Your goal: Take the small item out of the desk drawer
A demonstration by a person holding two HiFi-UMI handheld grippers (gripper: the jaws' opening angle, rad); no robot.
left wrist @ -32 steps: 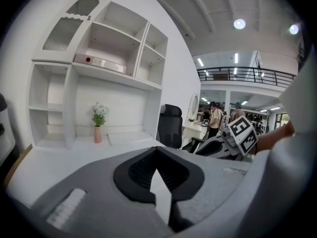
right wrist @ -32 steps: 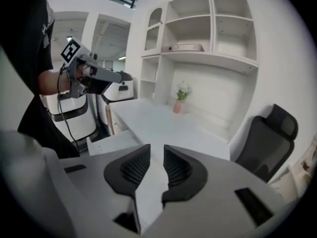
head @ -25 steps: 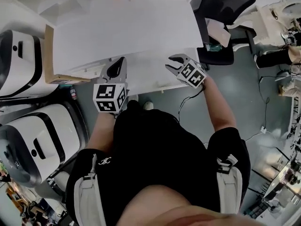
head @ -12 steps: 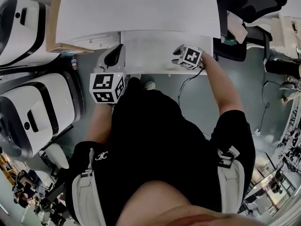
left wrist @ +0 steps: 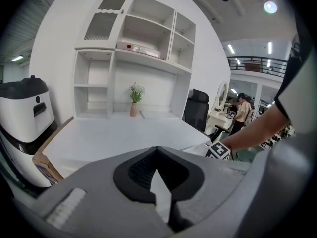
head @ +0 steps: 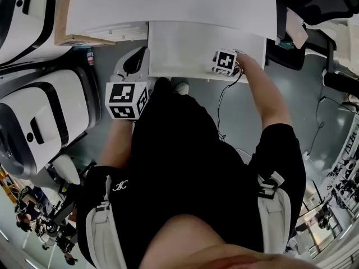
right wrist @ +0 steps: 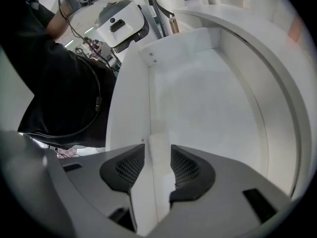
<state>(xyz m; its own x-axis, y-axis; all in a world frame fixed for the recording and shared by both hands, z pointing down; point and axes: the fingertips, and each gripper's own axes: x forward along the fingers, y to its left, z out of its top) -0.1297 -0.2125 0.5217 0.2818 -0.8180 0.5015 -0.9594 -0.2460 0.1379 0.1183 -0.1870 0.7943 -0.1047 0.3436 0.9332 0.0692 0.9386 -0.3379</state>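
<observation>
The right gripper (right wrist: 158, 151) straddles the front lip (right wrist: 131, 113) of the open white drawer (right wrist: 198, 98), jaws opening to release it; the left gripper (left wrist: 157, 168) waits closed.

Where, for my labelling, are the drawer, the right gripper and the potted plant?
drawer (head: 190, 52), head view: bare floor of the open drawer.
right gripper (right wrist: 158, 151), right gripper view: midway between its opening jaws, with the drawer's front wall between them.
potted plant (left wrist: 134, 92), left gripper view: its leaves.
</observation>
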